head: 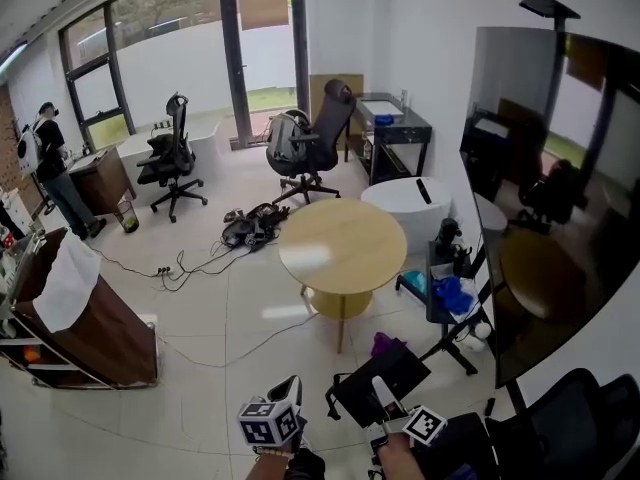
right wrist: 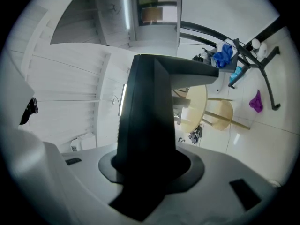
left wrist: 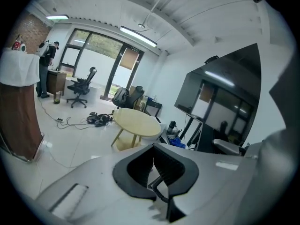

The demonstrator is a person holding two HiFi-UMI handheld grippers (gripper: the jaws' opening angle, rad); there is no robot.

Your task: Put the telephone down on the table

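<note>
Left claw [head: 289, 388], right claw [head: 382, 388], one telephone [head: 400, 366], one table [head: 340, 243].

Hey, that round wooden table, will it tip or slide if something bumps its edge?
The table probably stands firm: its legs splay outward and a lower shelf ties them. A hard shove could still slide it, since the tiled floor looks glossy.

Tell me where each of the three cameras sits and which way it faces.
Head view: on the person's head, looking down at the round table; left gripper and right gripper show at bottom.
Left gripper view: on that gripper, facing the table past its jaws and a coiled cord.
Right gripper view: on that gripper, tipped sideways, jaws clamping the black telephone.
Shared: the table.
</note>
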